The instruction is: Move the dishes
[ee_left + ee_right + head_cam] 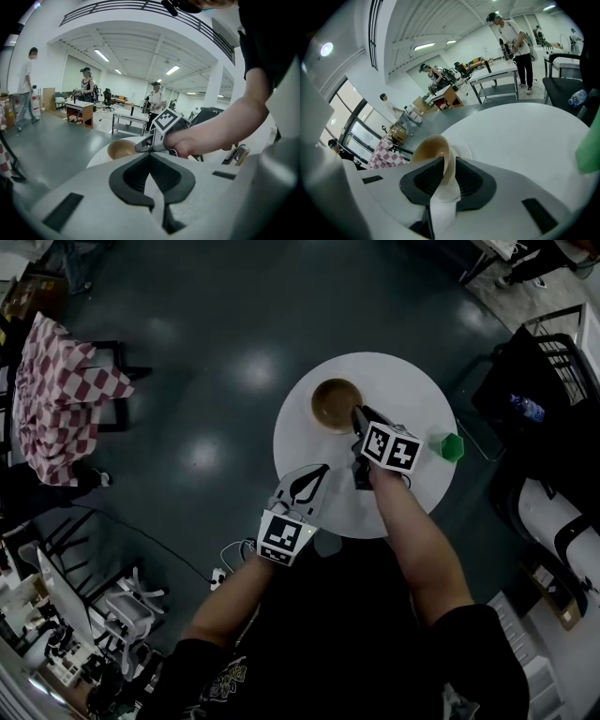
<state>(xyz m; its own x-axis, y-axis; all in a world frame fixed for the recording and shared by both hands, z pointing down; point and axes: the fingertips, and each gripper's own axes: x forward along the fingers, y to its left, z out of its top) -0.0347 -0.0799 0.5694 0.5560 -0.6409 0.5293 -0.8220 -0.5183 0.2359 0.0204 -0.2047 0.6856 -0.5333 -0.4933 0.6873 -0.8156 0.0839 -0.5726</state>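
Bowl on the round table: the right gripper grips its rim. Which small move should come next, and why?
Probably lift the bowl slightly, straight up. The right gripper has its fingers shut on the rim, the bowl seems to rest on the white table, and the left gripper is shut, holding nothing.

We see a dark, glossy floor [206, 343] mirroring ceiling lights. A round white table [412, 390] stands just right of centre; a red-checked cloth [56, 381] drapes at nine o'clock, a black chair [497, 390] at three. Beyond, we find a white column [213, 86], strip lights [101, 55] and workbenches [129, 123] in a bright hall.
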